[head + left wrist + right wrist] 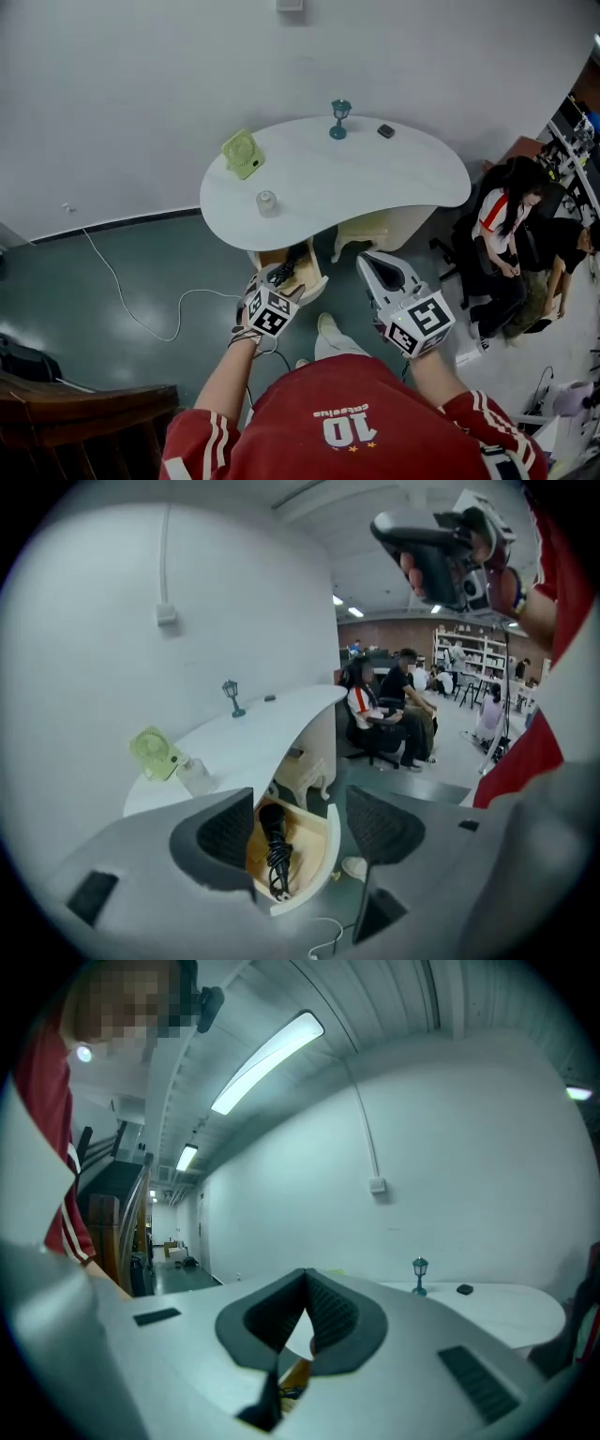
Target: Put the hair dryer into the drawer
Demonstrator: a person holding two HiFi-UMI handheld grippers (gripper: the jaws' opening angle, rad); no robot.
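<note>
The black hair dryer [271, 831] lies with its coiled cord inside the open wooden drawer [327, 853] under the white curved table [375, 178]. In the head view the hair dryer [289, 263] shows as a dark shape in the drawer [314, 286]. My left gripper [300, 801] is open just above and in front of the drawer, with nothing between its jaws. In the head view the left gripper [269, 284] sits at the drawer's near edge. My right gripper [307, 1281] is shut and empty. It [377, 265] hovers to the right of the drawer.
On the table stand a green fan [242, 153], a small clear bottle [267, 202], a teal lamp figurine [339, 118] and a small dark object [385, 130]. Seated people [506, 234] are at the right. A white cable [141, 314] trails on the floor; a wooden rail [75, 412] is at bottom left.
</note>
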